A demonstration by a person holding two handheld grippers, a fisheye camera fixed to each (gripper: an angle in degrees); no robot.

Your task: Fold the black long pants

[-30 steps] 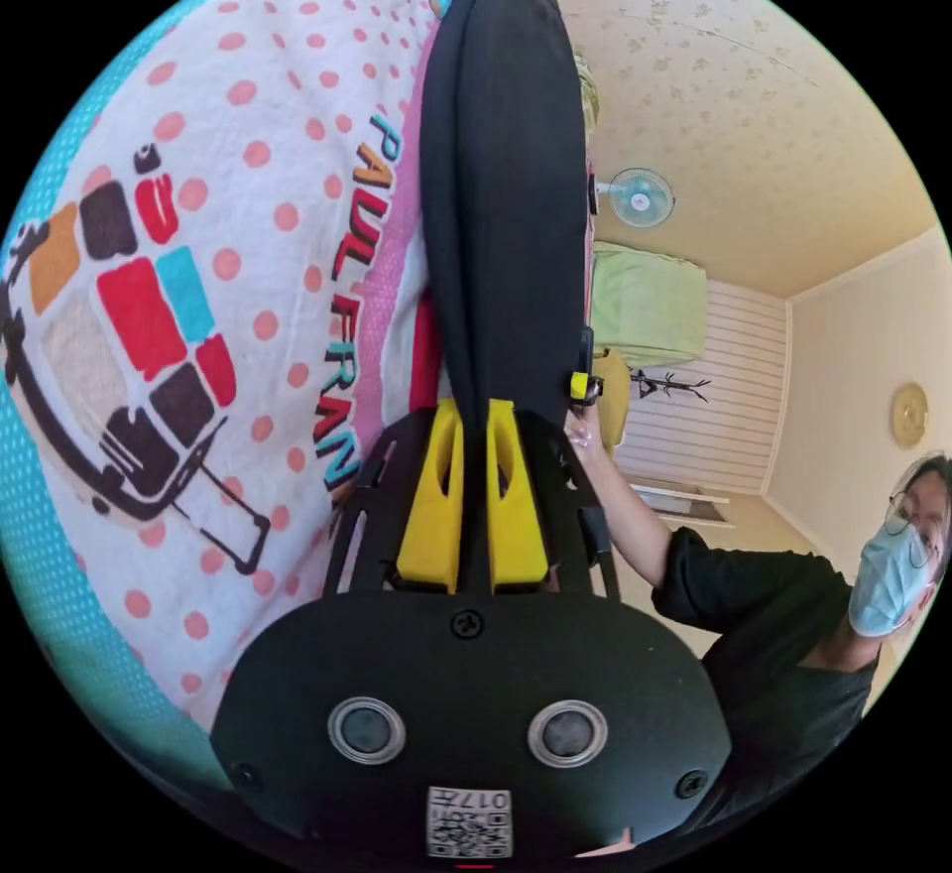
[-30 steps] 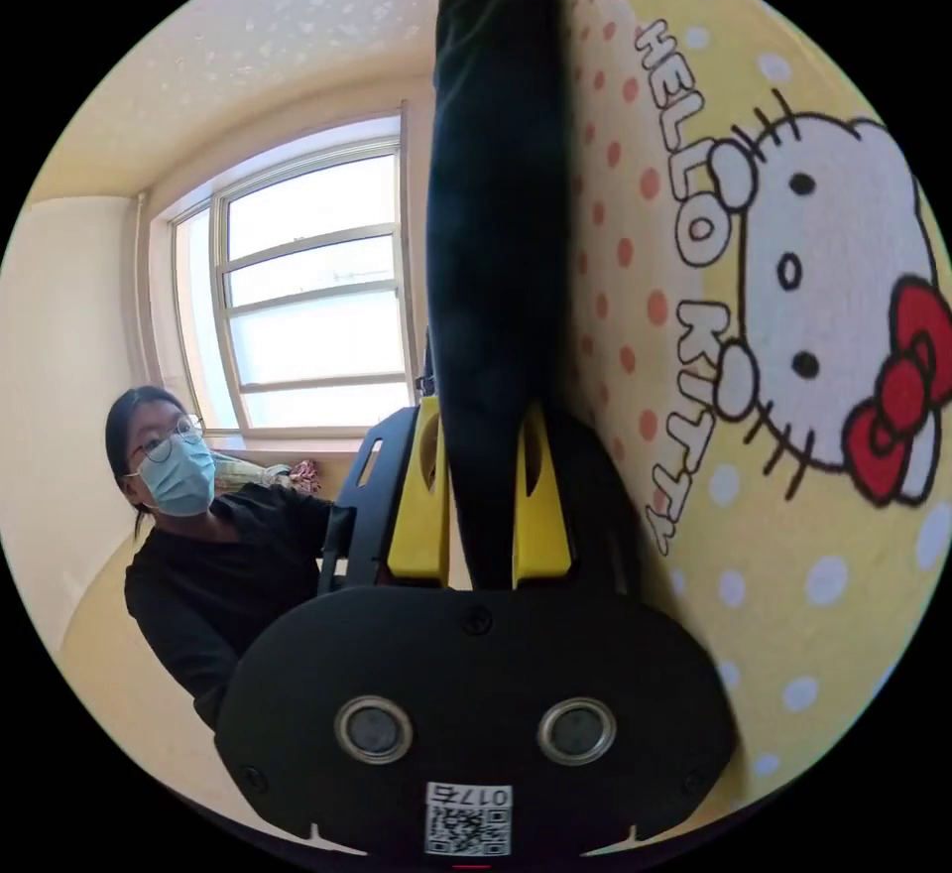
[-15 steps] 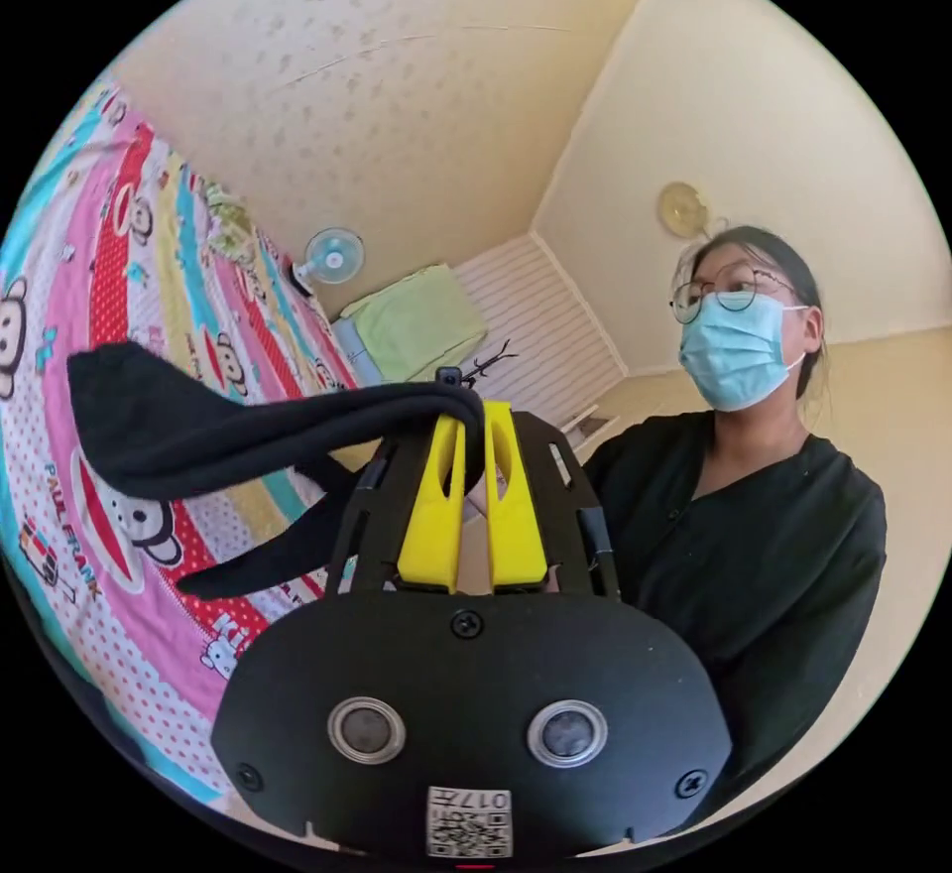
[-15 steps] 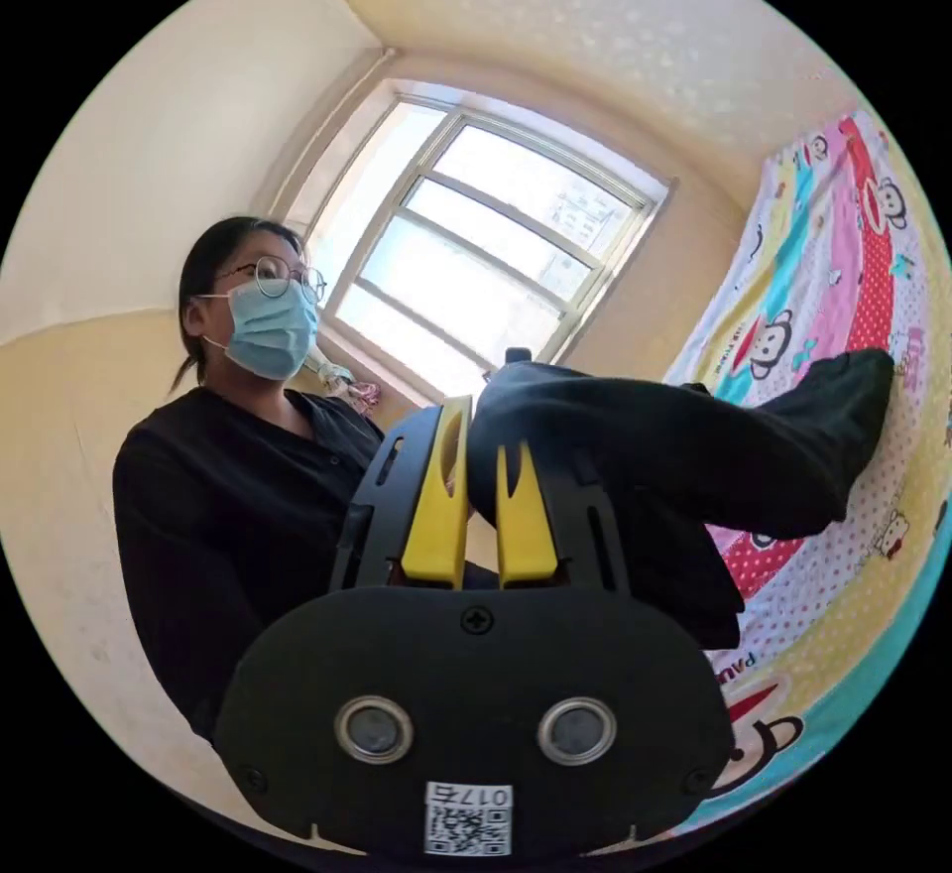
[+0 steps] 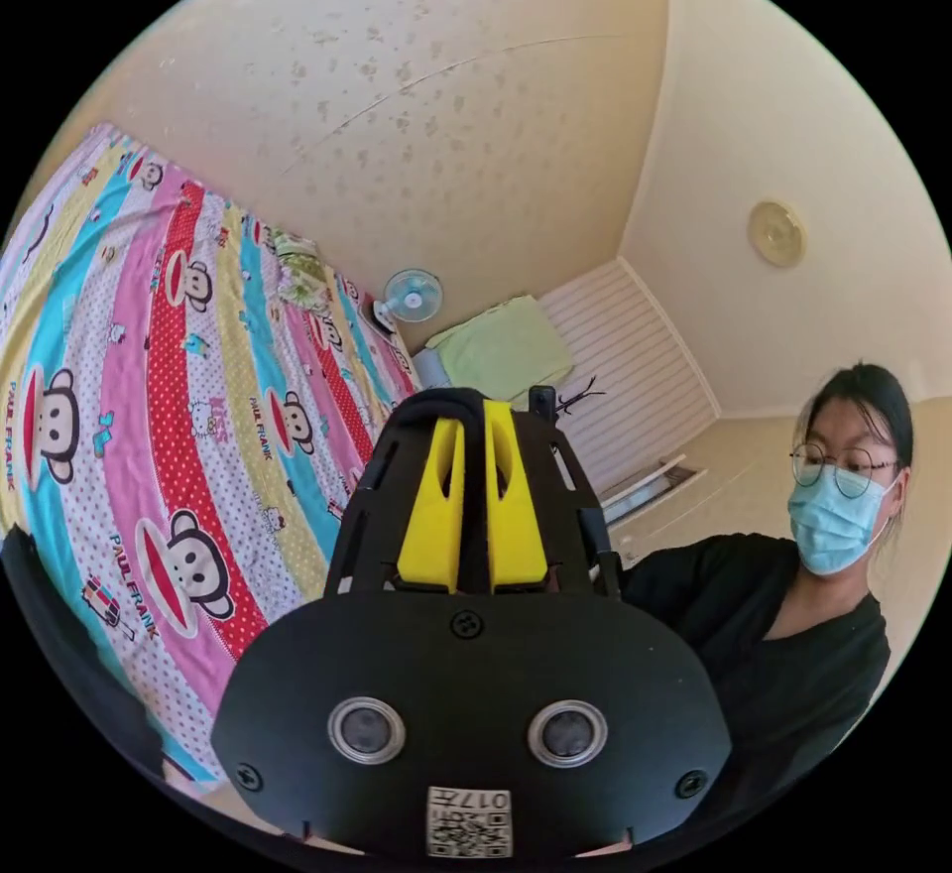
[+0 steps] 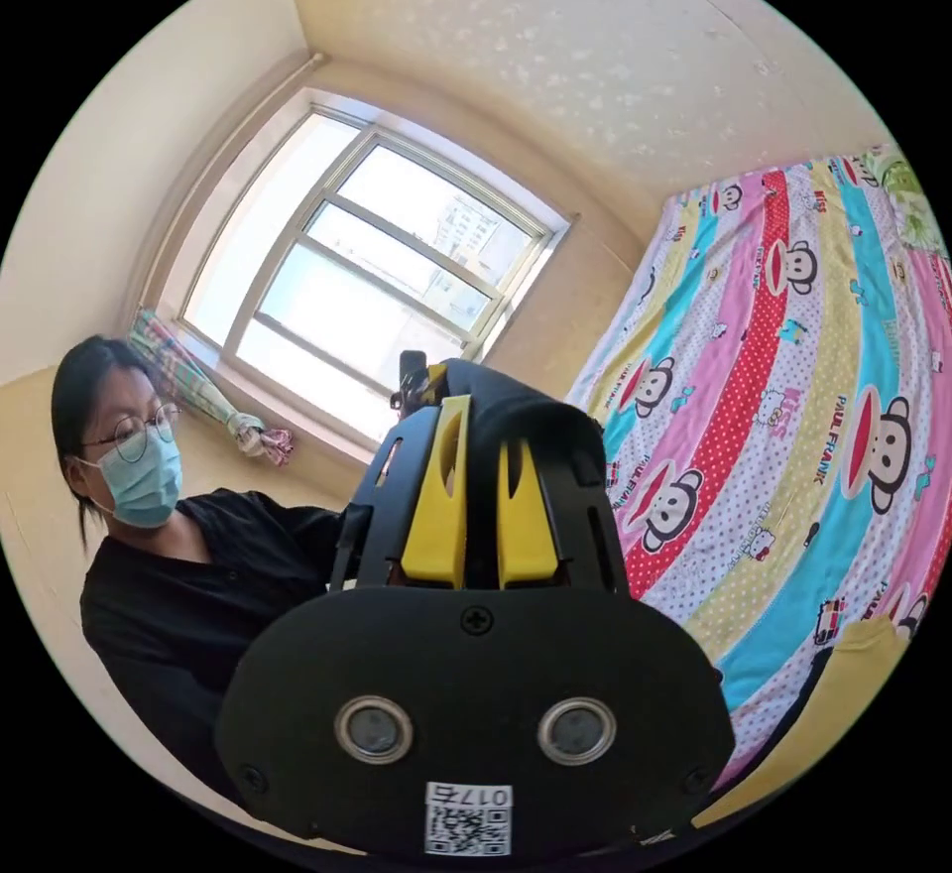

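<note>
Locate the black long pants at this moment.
The black long pants are clamped in both yellow-jawed grippers, left and right, draping over the jaws, above the striped cartoon bedsheet.

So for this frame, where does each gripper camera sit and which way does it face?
Left gripper view: rides behind the left gripper, tilted up toward the ceiling, fan and striped bedsheet; the person's torso shows at the right.
Right gripper view: behind the right gripper, facing the window and bedsheet; the person at the left.
Shared: bedsheet, person, black pants pinched in each gripper.

Cream-yellow walls (image 5: 793,99) enclosed a bed with a striped cartoon-monkey sheet (image 6: 793,397); a bright multi-pane window (image 6: 377,288) stood left, and a small wall fan (image 5: 412,295) far off.
</note>
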